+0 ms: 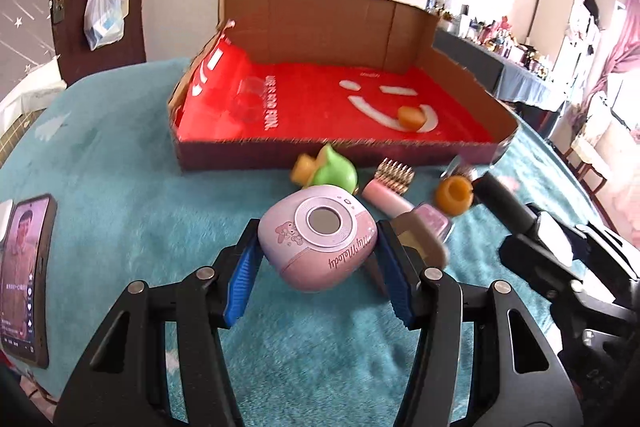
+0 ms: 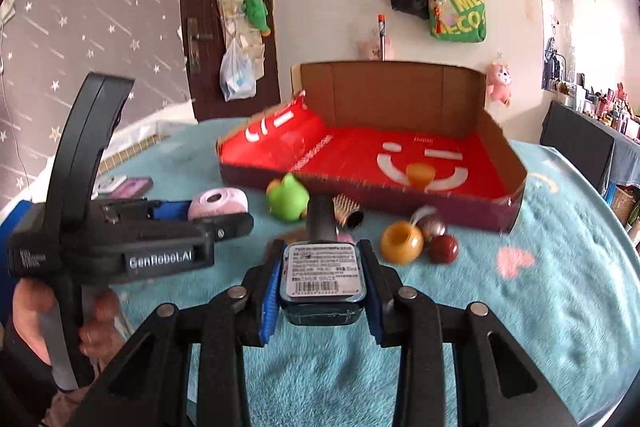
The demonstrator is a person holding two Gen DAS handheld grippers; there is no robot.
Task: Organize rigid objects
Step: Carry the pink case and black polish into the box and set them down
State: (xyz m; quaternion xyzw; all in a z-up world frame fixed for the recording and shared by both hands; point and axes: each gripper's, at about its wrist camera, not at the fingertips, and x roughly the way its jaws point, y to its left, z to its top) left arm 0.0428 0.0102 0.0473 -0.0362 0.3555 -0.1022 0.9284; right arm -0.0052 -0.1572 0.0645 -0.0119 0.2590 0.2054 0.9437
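Note:
My left gripper [image 1: 320, 231] is shut on a pink rounded "My Melody" device [image 1: 318, 247], held just above the teal blanket. The same gripper [image 2: 216, 215] and device [image 2: 218, 203] show at the left of the right wrist view. My right gripper [image 2: 321, 249] is shut on a dark teal bottle [image 2: 322, 279] whose black cap [image 2: 320, 219] points away. Ahead stands a cardboard box with a red lining [image 1: 320, 157] [image 2: 360, 193], holding an orange cup [image 1: 410, 117] and a clear cup [image 1: 246, 103]. A green duck toy [image 1: 334, 173], a pink brush [image 1: 390, 189] and an orange pot [image 1: 454, 195] lie before it.
A phone [image 1: 26, 279] with a lit screen lies at the left on the blanket. Two red-brown balls [image 2: 444, 247] sit beside the orange pot [image 2: 401, 242]. A hand [image 2: 32, 319] grips the left tool's handle. Small flat items [image 2: 128, 187] lie far left.

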